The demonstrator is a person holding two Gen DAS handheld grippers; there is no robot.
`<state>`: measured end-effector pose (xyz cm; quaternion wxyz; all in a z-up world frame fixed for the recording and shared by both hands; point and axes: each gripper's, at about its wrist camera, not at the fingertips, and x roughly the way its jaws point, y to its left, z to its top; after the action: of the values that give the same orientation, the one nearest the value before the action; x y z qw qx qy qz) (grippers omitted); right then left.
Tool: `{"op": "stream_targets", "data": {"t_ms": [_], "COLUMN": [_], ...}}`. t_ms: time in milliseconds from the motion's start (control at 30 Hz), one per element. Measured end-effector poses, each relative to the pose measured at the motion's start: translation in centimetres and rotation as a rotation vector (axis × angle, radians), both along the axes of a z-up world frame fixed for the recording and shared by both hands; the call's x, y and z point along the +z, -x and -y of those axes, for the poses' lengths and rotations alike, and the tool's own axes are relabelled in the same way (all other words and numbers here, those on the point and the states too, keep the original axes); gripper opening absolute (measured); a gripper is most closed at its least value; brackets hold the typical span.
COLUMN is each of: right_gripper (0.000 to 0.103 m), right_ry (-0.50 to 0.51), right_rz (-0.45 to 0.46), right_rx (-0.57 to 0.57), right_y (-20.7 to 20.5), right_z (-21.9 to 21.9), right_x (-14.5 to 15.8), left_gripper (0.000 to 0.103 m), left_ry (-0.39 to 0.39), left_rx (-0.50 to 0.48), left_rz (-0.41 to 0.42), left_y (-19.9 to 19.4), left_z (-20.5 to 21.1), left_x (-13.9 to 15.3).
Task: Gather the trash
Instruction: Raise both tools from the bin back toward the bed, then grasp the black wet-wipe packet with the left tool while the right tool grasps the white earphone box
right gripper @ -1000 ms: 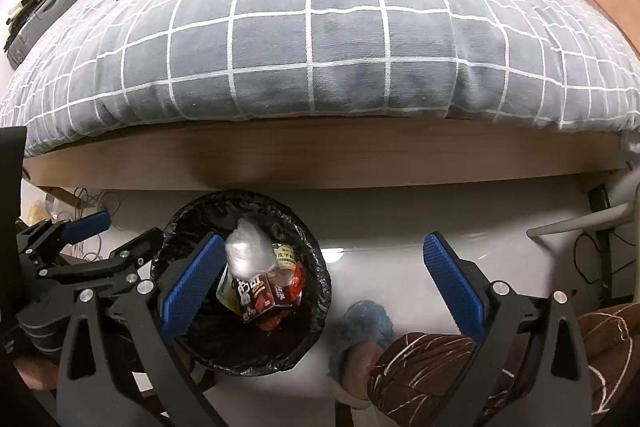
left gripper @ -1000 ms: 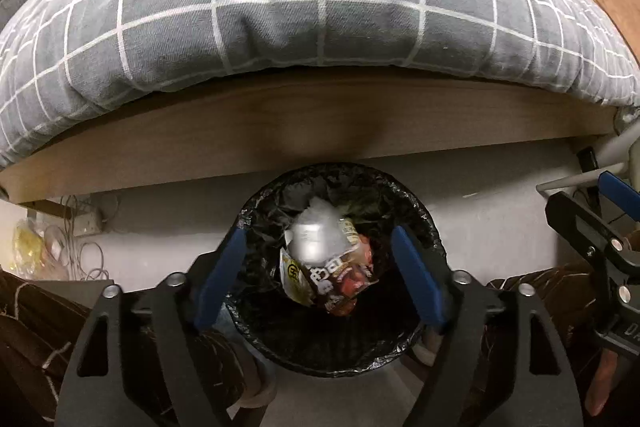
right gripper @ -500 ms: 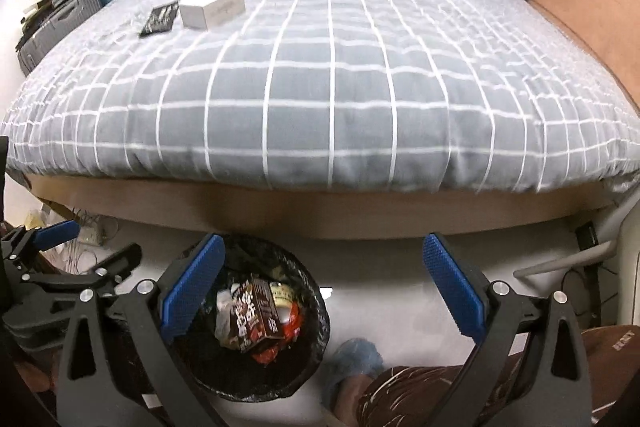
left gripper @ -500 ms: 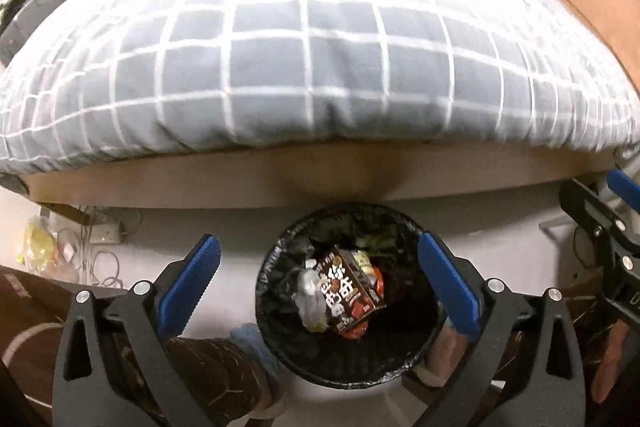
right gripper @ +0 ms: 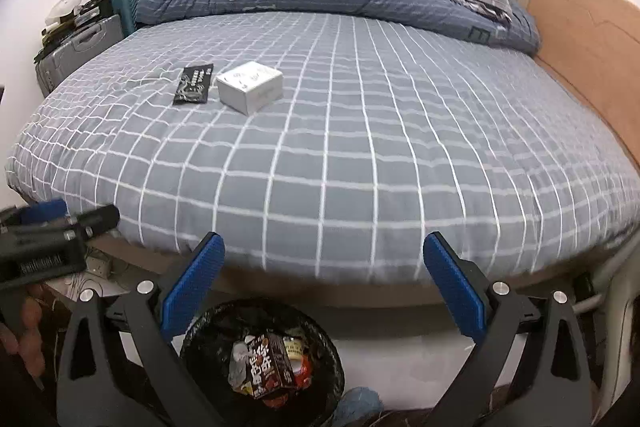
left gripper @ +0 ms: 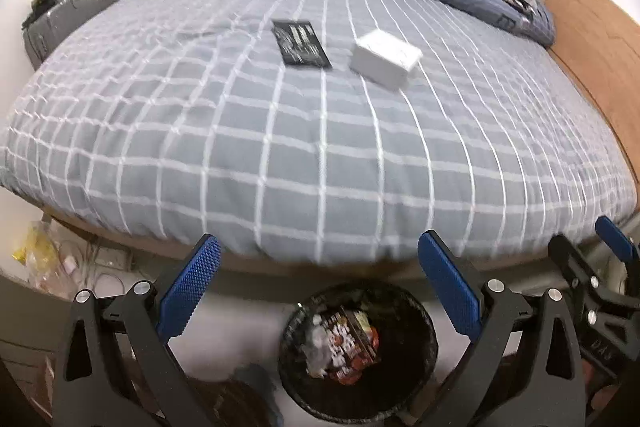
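Down near the foot of the bed [right gripper: 360, 155] sits my trash bin [left gripper: 424, 323], wrappers [left gripper: 344, 343] inside, too blurry to read. My left gripper [left gripper: 320, 291] and right gripper [right gripper: 324, 291] both hang wide, nothing between the pads. Farther off, a black packet [right gripper: 193, 85] and white box [right gripper: 250, 87] lie on the cover.
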<state>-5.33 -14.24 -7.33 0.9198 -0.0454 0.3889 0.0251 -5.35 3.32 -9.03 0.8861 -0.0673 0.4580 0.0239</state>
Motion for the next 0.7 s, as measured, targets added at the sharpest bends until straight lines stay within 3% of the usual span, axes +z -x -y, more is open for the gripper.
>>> {"op": "stream_targets", "data": {"t_ms": [433, 700], "right_gripper": [0.096, 0.096], "right_ry": [0.025, 0.079], "right_rz": [0.037, 0.041], "right_rx": [0.103, 0.172], "right_y": [-8.3, -14.5], "right_z": [-3.7, -6.6], "right_x": [2.3, 1.1], "left_gripper": [0.097, 0.097], "left_ry": [-0.083, -0.120], "left_rx": [0.049, 0.071], "left_rz": [0.056, 0.046], "left_y": [-8.8, -17.3], "left_z": [-4.0, -4.8], "left_x": [3.5, 2.2]}}
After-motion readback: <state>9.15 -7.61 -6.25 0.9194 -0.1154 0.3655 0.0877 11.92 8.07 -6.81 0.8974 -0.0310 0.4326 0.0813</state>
